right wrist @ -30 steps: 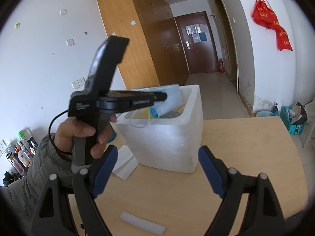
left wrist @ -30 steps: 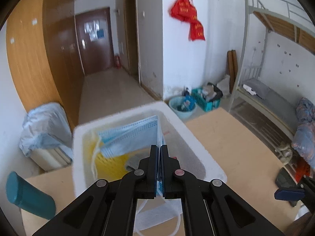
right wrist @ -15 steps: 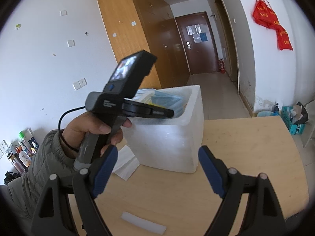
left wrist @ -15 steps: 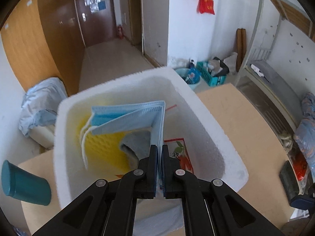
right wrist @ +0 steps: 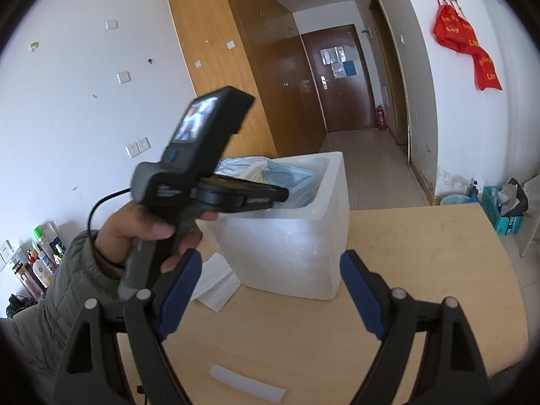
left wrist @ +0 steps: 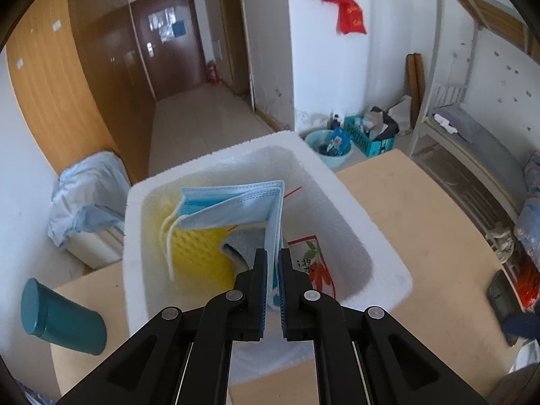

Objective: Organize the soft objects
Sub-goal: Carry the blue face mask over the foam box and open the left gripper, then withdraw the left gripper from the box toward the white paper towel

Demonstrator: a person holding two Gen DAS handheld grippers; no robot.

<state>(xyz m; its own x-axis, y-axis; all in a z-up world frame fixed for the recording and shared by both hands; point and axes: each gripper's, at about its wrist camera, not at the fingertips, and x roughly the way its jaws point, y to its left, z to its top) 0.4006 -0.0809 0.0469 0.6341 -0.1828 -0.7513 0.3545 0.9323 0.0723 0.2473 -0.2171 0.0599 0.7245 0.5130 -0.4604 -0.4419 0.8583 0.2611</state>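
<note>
My left gripper [left wrist: 272,260] hangs over the open white foam box [left wrist: 388,263]. A folded blue face mask [left wrist: 233,211] stands between its jaws, which have parted a little; the mask still sits in the narrow gap. Inside the box lie a yellow sponge [left wrist: 199,253], a grey cloth [left wrist: 241,244] and a red-printed packet [left wrist: 314,266]. From the right wrist view the left gripper [right wrist: 283,195] reaches over the box [right wrist: 297,246], with the mask [right wrist: 290,179] at the rim. My right gripper [right wrist: 270,290] is open and empty above the table.
A teal cup [left wrist: 60,314] lies at the table's left. White folded sheets [right wrist: 216,287] lie beside the box. A white strip [right wrist: 246,383] lies on the wooden table [right wrist: 438,256] near my right gripper. A bed frame [left wrist: 472,155] stands to the right.
My left gripper has moved forward and down over the box with the mask. Its jaws, pressed shut before, now stand slightly apart. The right gripper has not moved.
</note>
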